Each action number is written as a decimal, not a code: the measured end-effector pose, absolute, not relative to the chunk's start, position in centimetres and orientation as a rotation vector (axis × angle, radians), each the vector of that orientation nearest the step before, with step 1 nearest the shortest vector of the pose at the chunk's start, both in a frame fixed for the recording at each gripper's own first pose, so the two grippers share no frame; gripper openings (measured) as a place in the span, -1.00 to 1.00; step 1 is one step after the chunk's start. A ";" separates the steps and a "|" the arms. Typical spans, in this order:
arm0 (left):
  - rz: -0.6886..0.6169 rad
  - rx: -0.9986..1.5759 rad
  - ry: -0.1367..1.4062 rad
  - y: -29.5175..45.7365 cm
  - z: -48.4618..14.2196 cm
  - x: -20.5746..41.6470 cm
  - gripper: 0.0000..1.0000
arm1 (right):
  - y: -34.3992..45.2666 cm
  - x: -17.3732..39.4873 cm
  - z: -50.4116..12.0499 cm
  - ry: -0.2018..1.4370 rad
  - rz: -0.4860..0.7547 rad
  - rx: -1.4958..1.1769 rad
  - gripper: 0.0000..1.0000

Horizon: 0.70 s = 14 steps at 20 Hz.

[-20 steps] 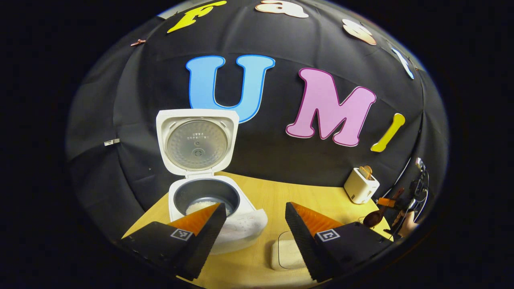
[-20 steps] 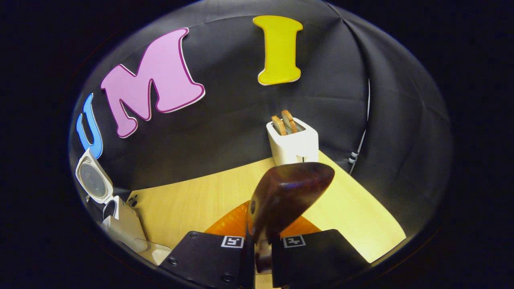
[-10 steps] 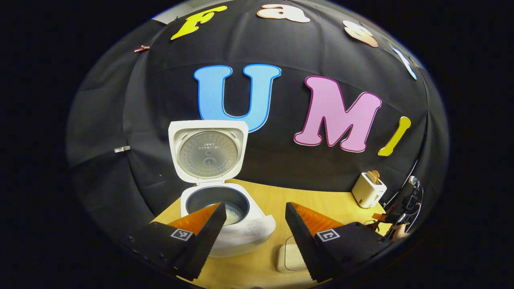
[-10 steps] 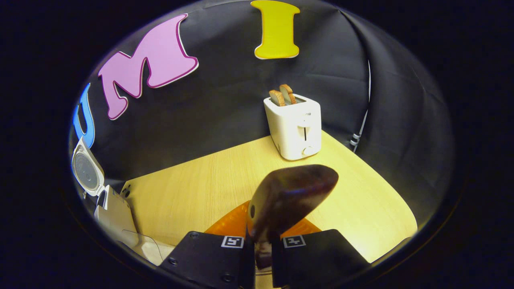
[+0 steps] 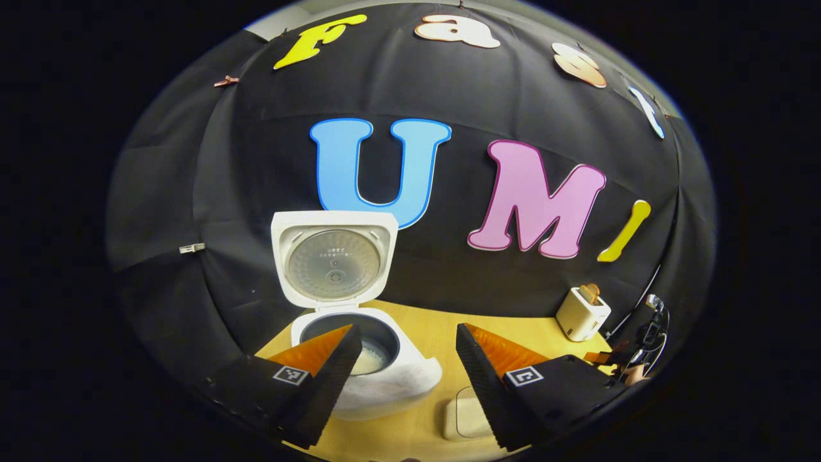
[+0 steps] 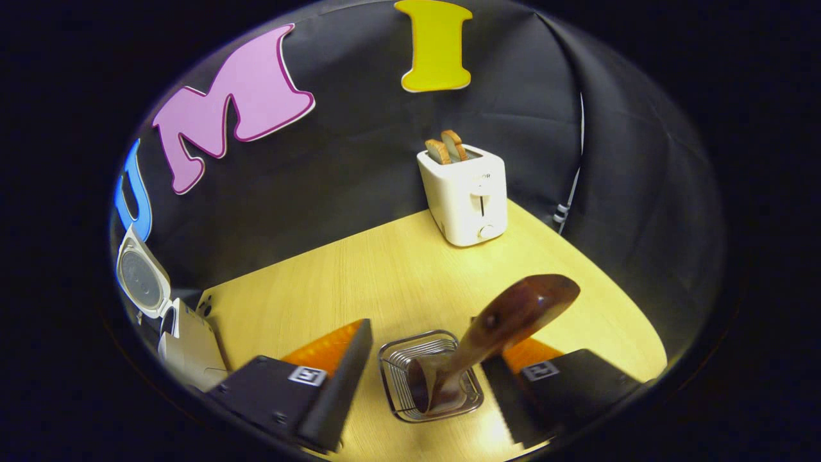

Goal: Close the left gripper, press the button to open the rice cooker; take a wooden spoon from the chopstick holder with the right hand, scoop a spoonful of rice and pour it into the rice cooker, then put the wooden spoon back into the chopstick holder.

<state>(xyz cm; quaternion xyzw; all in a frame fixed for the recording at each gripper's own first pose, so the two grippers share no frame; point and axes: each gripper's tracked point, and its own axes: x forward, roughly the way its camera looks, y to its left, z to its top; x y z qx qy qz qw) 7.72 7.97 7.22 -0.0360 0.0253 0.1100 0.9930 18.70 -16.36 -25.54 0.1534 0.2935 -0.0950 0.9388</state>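
In the right gripper view, the dark wooden spoon stands in the wire chopstick holder, handle down and bowl up, leaning right. My right gripper is open around the holder, its fingers apart on either side of the spoon. The white rice cooker sits open with its lid upright, and white rice lies in its pot. My left gripper hangs open in front of the cooker, holding nothing. The cooker also shows at the far left of the right gripper view.
A white toaster with two bread slices stands at the back right of the wooden table. A white rice container lies on the table just right of the cooker. The other gripper and a hand show far right.
My right gripper has opened and let go of the spoon, which now stands in the wire holder. The left gripper has drawn back a little from the cooker, still open.
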 end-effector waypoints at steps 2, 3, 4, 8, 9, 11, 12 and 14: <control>0.283 -0.040 0.060 10.1 8.4 8.2 0.92 | -16.9 18.0 -23.0 0.562 -0.216 0.295 0.97; 0.317 -0.023 0.067 11.4 9.1 8.4 0.91 | -17.4 17.4 -21.7 0.544 -0.231 0.276 0.97; 0.329 -0.015 0.052 12.3 10.3 8.7 0.92 | -17.9 16.7 -20.7 0.530 -0.247 0.258 0.97; 0.369 0.017 -0.075 16.2 16.4 10.0 0.91 | -20.2 14.9 -15.7 0.433 -0.311 0.230 0.97; 0.380 0.026 -0.089 17.2 17.5 10.6 0.91 | -20.7 14.5 -14.5 0.410 -0.325 0.225 0.97; 0.393 0.029 -0.123 19.1 20.0 12.0 0.91 | -21.6 13.4 -12.2 0.371 -0.352 0.223 0.97; 0.394 0.031 -0.145 19.9 21.2 12.8 0.91 | -21.8 12.8 -11.4 0.356 -0.361 0.228 0.97; 0.403 0.033 -0.178 21.8 23.2 14.6 0.91 | -22.3 11.1 -10.1 0.341 -0.382 0.238 0.97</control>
